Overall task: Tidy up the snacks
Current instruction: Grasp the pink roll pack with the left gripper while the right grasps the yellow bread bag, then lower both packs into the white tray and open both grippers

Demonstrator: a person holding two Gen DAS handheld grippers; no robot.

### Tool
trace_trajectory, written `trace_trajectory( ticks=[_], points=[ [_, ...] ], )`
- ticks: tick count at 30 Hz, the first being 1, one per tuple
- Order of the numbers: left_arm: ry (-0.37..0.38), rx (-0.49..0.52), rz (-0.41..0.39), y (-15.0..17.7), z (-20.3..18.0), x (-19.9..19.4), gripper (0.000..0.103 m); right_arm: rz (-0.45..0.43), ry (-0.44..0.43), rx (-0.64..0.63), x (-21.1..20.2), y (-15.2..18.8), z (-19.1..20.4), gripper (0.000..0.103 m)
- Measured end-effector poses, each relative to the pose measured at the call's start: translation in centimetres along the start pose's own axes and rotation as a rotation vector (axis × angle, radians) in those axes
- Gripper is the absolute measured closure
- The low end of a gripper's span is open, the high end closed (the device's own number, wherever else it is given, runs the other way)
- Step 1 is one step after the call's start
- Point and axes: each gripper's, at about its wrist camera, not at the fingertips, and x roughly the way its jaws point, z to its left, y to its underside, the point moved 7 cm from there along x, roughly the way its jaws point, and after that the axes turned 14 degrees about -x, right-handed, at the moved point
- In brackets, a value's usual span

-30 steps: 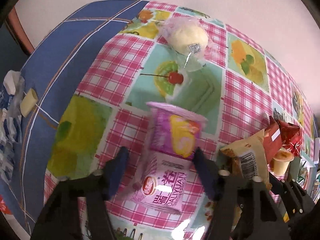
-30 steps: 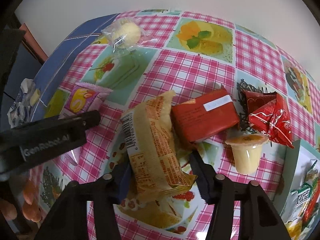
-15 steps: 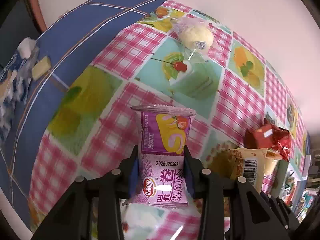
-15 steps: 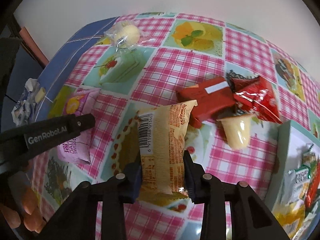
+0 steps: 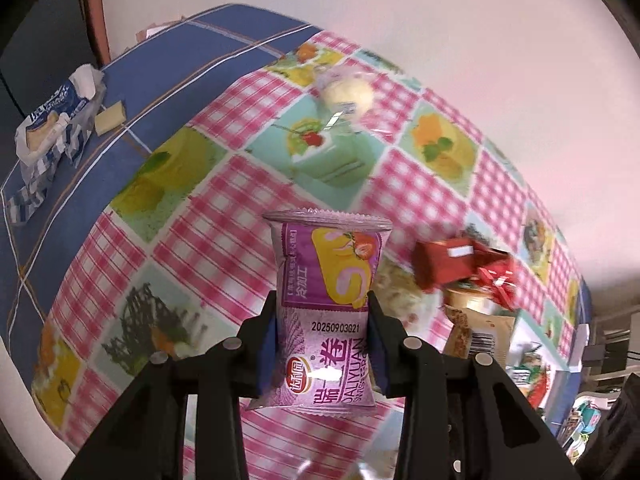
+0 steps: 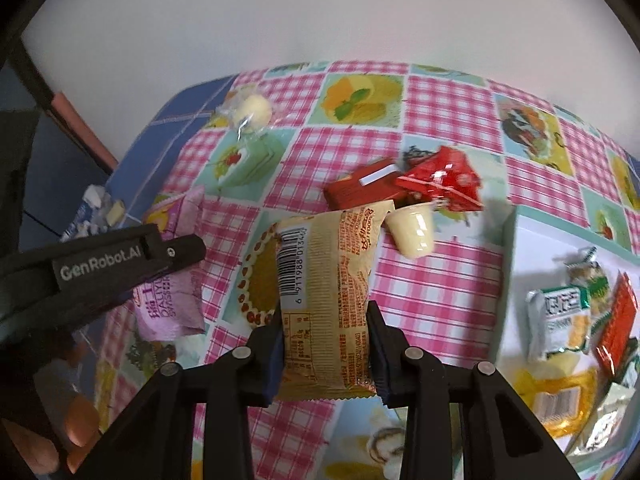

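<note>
purple swiss-roll packet (image 5: 326,312) and tan packet (image 6: 328,300) held upright.

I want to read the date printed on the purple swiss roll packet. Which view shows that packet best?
The left wrist view: the purple swiss roll packet faces the camera, held in the left gripper, date legible. The right wrist view shows it sideways, partly hidden behind that gripper's arm.

Both tongs are clamped and raised above the desk (image 5: 224,216): the left tongs (image 5: 322,344) pinch a purple swiss-roll packet (image 5: 326,316) upright between their blue-padded fingers (image 5: 267,350), while the right tongs (image 6: 325,350) grip a tan snack packet (image 6: 326,300) the same way. In the right wrist view the left tongs reach in from the left edge, with the person's fingertips (image 6: 78,432) visible beneath them.
</note>
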Motion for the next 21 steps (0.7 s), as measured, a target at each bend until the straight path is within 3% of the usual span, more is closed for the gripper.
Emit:
trace_trajectory(
  ticks=[7, 13, 21],
  points=[
    [0.043, 0.0, -0.039, 1.8, -3.5, -1.6, 0.062, -0.067, 0.007, 0.071, -3.6, 0.3, -3.6, 0.065],
    [0.059, 0.062, -0.051, 3.4, -6.8, -2.1, 0.062, -0.11, 0.012, 0.196, -5.8, 1.0, -8.8, 0.065],
    [0.076, 0.246, -0.009, 7.9, -12.9, -0.3, 0.062, -0.111, 0.072, 0.398, -6.9, 4.0, -17.1, 0.065]
  ],
)
